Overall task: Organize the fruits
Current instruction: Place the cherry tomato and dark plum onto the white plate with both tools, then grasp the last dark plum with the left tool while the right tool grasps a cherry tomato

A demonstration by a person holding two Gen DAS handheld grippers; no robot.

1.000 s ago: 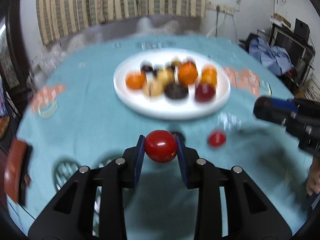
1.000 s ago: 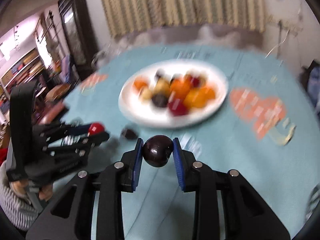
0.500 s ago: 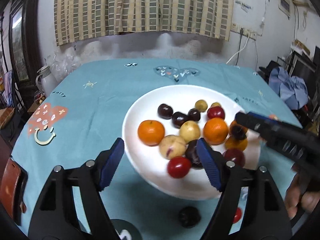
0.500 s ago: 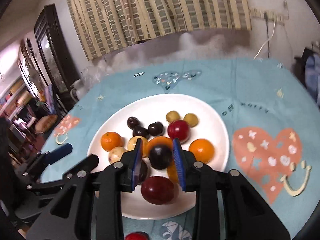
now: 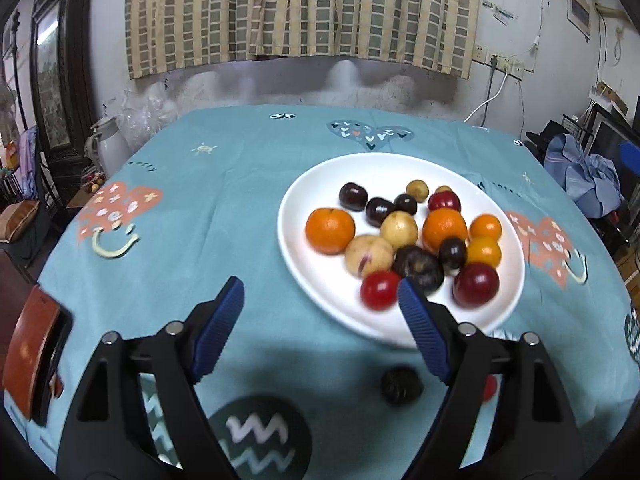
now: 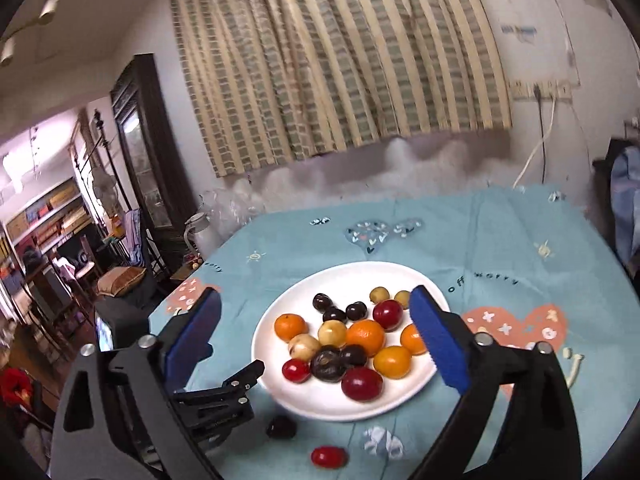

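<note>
- Fruit fills the near and middle part of a white plate (image 6: 400,396) on the tabletop: tangerines (image 6: 365,336), dark plums (image 6: 327,365), red plums (image 6: 361,383), pale yellow fruit (image 6: 332,332).
- On the near-left rim side of the heap sits a small red fruit (image 5: 378,289); a small dark plum (image 5: 452,252) lies among the tangerines.
- Two pieces lie off the plate on the teal tablecloth (image 5: 224,184), near its front edge: a dark fruit (image 6: 281,426) and, nearer and to the right, a red one (image 6: 329,456).
- Left tool (image 5: 320,324): jaws opening, nothing between the blue pads (image 5: 219,328); it hangs over the cloth at the plate's near-left edge.
- Right tool (image 6: 316,332): jaws opening wide, gripping nothing, the plate seen through the gap.
- Striped curtain (image 5: 304,12) hangs on the far wall; a dark cabinet (image 6: 140,140) stands far left.
</note>
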